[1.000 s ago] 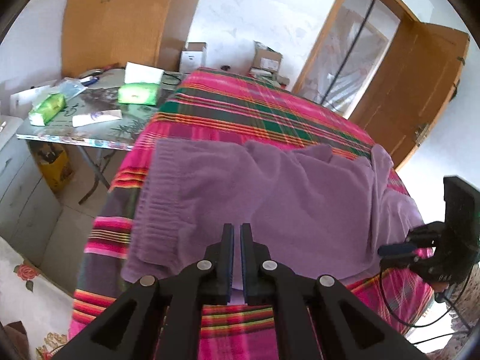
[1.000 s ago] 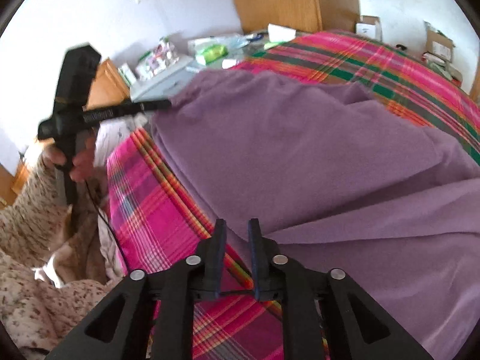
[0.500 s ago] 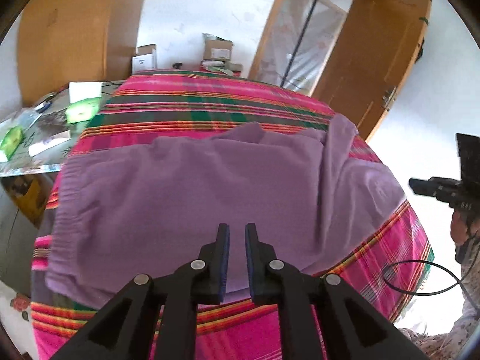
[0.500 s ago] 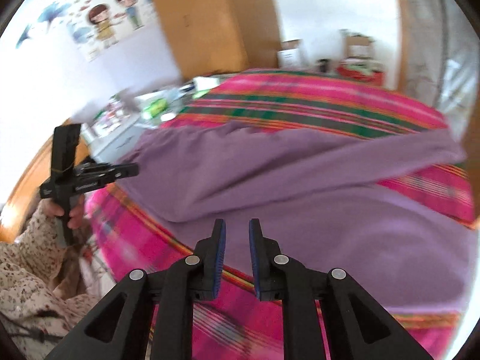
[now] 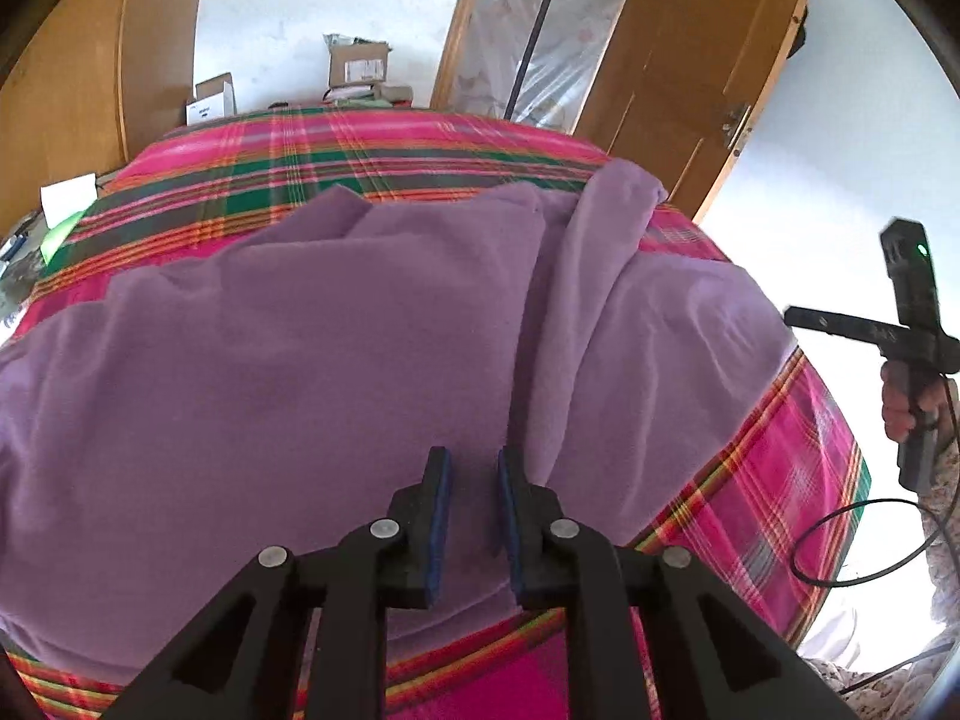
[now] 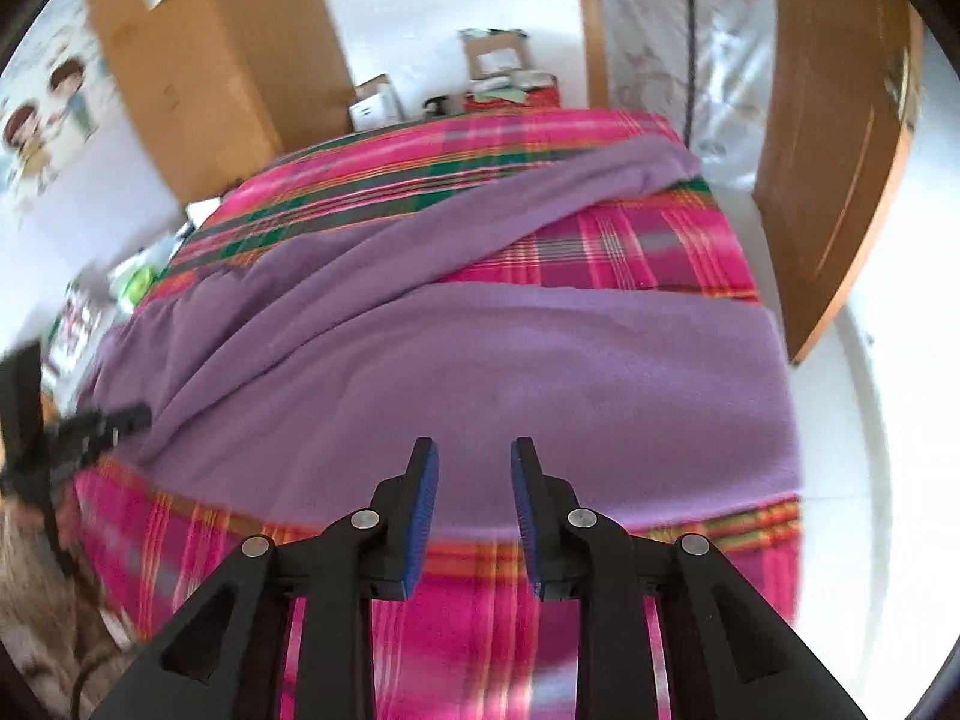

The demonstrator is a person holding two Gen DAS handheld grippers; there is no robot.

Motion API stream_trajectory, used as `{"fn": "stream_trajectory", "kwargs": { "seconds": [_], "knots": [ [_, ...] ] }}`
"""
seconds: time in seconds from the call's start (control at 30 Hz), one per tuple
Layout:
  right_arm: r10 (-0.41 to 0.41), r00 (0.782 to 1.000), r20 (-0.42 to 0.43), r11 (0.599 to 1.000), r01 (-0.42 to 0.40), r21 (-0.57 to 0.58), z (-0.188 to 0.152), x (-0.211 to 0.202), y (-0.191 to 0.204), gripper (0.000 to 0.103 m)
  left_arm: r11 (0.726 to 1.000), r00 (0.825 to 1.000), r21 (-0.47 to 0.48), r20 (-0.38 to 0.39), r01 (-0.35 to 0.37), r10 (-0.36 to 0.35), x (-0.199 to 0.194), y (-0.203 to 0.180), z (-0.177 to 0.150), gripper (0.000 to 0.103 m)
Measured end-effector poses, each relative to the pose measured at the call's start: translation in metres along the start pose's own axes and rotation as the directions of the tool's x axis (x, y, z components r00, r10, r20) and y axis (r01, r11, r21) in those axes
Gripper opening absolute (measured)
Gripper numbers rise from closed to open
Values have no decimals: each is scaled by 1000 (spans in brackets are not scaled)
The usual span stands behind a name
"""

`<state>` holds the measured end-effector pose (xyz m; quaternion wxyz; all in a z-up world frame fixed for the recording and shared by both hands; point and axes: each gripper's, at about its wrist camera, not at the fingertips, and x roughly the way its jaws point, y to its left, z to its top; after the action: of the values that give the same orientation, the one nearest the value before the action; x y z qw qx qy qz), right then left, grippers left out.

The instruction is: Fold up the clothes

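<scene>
Purple fleece, soft and limp, fills mid-frame: the garment (image 5: 336, 372) lies spread over a plaid bedspread (image 5: 774, 480), best pinched at its near hem. Both the left gripper (image 5: 471, 468) and right gripper (image 6: 474, 468) hover above it with jaws opening, empty. Wooden doors (image 5: 690, 60) stand at upper right.

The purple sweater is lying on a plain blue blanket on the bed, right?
Not quite. The purple sweater does lie on the bed, but the blanket under it is not plain blue: it is pink plaid with green and orange stripes. The left wrist view shows it clearly.
</scene>
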<state>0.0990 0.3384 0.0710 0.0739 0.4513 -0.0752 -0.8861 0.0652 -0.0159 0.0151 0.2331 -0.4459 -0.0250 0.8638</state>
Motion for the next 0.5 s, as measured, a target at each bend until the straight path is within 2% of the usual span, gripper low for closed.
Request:
{"fn": "stream_trajectory", "kwargs": {
  "seconds": [0.07, 0.13, 0.23, 0.5],
  "knots": [
    [27, 1000, 4, 999, -27, 47, 10, 17, -6, 26, 1000, 1000, -12, -3, 0, 0, 5, -1, 1, 16],
    [21, 1000, 5, 997, -21, 72, 27, 36, -7, 26, 1000, 1000, -21, 1, 3, -3, 6, 0, 2, 16],
    [49, 999, 16, 995, -51, 90, 54, 59, -7, 26, 999, 1000, -32, -3, 3, -3, 11, 0, 4, 16],
    [54, 998, 28, 990, -58, 129, 123, 112, -2, 28, 1000, 1000, -5, 0, -19, 19, 13, -8, 8, 16]
  ]
}}
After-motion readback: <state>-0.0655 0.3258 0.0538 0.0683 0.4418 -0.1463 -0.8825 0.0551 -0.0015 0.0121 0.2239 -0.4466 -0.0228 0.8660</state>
